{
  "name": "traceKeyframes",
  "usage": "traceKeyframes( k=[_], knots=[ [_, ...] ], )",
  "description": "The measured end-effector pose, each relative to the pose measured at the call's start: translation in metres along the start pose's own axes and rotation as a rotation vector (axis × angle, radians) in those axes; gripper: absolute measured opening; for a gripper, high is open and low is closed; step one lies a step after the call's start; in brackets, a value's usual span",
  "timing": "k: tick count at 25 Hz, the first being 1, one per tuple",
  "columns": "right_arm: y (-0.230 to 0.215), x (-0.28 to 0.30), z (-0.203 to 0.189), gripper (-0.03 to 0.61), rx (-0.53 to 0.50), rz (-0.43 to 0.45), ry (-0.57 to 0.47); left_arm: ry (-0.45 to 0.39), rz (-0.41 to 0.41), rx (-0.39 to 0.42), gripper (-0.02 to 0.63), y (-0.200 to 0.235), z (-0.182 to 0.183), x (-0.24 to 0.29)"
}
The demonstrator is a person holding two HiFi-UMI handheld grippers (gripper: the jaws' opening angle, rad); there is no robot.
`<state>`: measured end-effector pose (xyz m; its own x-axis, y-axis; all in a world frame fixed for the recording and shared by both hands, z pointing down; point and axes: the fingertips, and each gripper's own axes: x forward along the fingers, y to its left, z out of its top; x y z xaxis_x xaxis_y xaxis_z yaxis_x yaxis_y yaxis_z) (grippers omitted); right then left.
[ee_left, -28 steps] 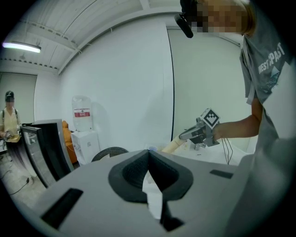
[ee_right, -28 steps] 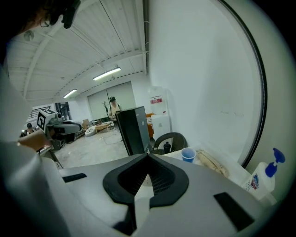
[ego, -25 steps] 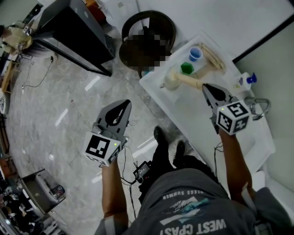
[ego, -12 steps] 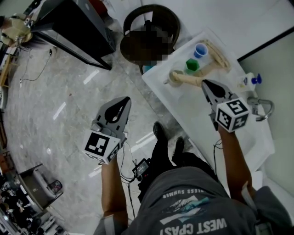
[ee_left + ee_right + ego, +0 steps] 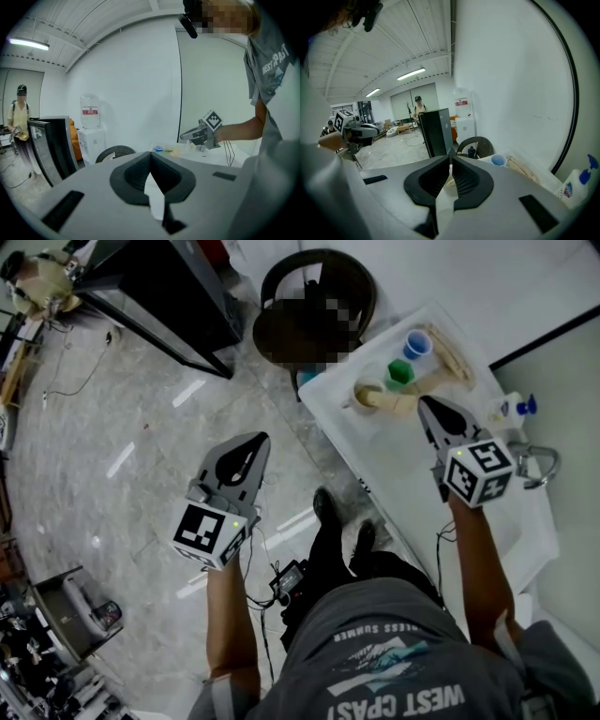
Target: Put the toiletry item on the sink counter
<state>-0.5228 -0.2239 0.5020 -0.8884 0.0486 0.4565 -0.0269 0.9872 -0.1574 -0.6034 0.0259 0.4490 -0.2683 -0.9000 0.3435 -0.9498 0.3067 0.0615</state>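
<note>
Closest in, your dark shoes (image 5: 328,513) stand on the grey marble floor (image 5: 141,446), right against the front edge of the white sink counter (image 5: 403,474).

Your left gripper (image 5: 260,438) hangs out over the floor, well clear of the counter. Its jaws are pressed together at the tips and there's nothing between them.

Your right gripper (image 5: 423,401) is up over the counter. Its jaws are closed tight as well, and nothing is pinched there either.

So neither hand carries anything, and the toiletry things are all on the counter. Just past the right gripper's tip lies the cream brush (image 5: 373,396), round head toward the counter's near edge, handle running back under the tip. Whether the tip touches the handle, I can't tell.

Beyond the brush sits a green piece (image 5: 400,373), then a blue cup (image 5: 417,343), with a pale wooden piece (image 5: 456,354) beside the cup.

Off to the right, a spray bottle (image 5: 512,407) with a blue top stands by the wall, near the faucet (image 5: 531,461).

Past the counter's far corner is a dark round chair (image 5: 314,292), and further left a black cabinet (image 5: 159,287).

Far across the room, the left gripper view shows a water dispenser (image 5: 89,123) and a person (image 5: 20,123) standing at the left.
</note>
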Motion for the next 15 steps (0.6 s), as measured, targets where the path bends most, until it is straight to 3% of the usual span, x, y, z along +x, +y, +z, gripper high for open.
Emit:
traceKeyframes(
  k=[15],
  knots=[
    [0.025,-0.058,0.043,0.032,-0.093,0.027,-0.099,-0.055,0.044,0.056,0.0,-0.028,0.029,-0.045]
  ],
)
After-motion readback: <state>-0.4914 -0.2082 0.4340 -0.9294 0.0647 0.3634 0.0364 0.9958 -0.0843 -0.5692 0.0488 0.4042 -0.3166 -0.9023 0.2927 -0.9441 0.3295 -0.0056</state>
